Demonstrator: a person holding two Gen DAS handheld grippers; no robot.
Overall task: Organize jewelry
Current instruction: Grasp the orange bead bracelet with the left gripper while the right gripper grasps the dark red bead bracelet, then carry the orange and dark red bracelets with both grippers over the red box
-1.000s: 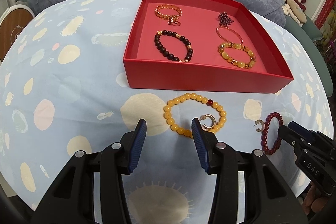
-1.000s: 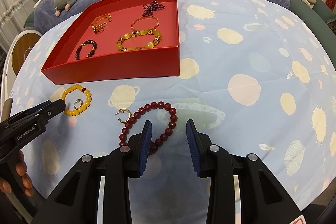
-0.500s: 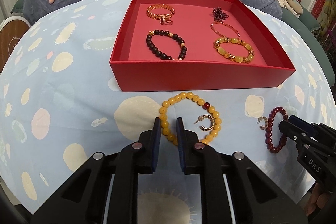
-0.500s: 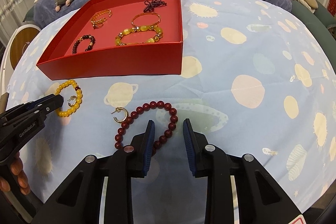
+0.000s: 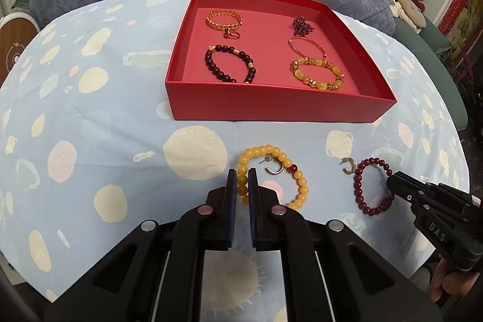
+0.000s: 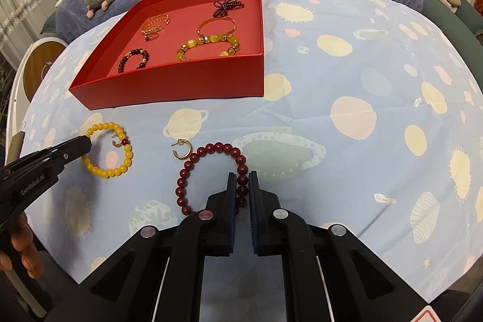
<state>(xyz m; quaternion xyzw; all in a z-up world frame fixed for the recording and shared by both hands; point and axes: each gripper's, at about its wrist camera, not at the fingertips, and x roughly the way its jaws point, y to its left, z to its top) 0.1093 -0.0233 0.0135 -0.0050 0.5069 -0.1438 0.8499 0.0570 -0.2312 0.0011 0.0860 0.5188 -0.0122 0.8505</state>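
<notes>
I am pinching the yellow bracelet (image 5: 273,181) with my left gripper (image 5: 242,181); its jaws are sitting nearly together, with the beads of the bracelet's left side squeezed between them. I am clamping the red bracelet (image 6: 211,174) with my right gripper (image 6: 242,183) the same way, jaws almost closed on the beads of its right side. Both bracelets are lying on the spotted cloth (image 5: 105,125) over the counter, in front of the red box (image 5: 271,106). One gold earring (image 5: 273,168) is resting inside the yellow loop, and a second earring (image 6: 182,151) is lying just beside the red bracelet, at its upper left. The box is holding a dark bead bracelet (image 5: 231,62), an amber one (image 5: 318,73), a gold chain (image 5: 224,19), a thin bangle (image 5: 306,47) and a purple piece (image 5: 302,23).
</notes>
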